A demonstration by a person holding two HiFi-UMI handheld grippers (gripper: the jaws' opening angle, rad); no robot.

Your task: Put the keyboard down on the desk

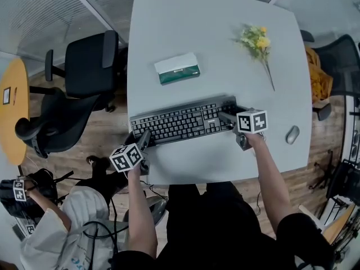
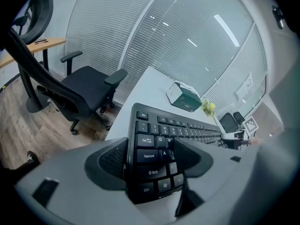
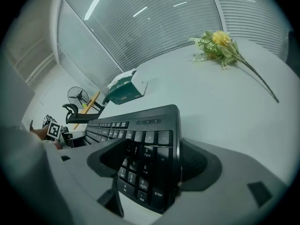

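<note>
A black keyboard point(image 1: 183, 121) lies crosswise over the near part of the pale grey desk point(image 1: 214, 32). My left gripper point(image 1: 143, 142) is shut on its left end, by the desk's front left corner. My right gripper point(image 1: 228, 117) is shut on its right end. In the left gripper view the keyboard point(image 2: 159, 149) fills the gap of the left gripper point(image 2: 150, 165), Shift and Ctrl keys between the jaws. In the right gripper view the number pad of the keyboard point(image 3: 140, 135) sits clamped in the right gripper point(image 3: 152, 165). I cannot tell if the keyboard rests on the desk or hangs just above it.
A green and white tissue box point(image 1: 178, 68) sits behind the keyboard. A yellow flower sprig point(image 1: 257, 41) lies at the back right, a grey mouse point(image 1: 292, 134) near the right edge. A black office chair point(image 1: 79, 89) stands left of the desk. Another person point(image 1: 67, 229) is at lower left.
</note>
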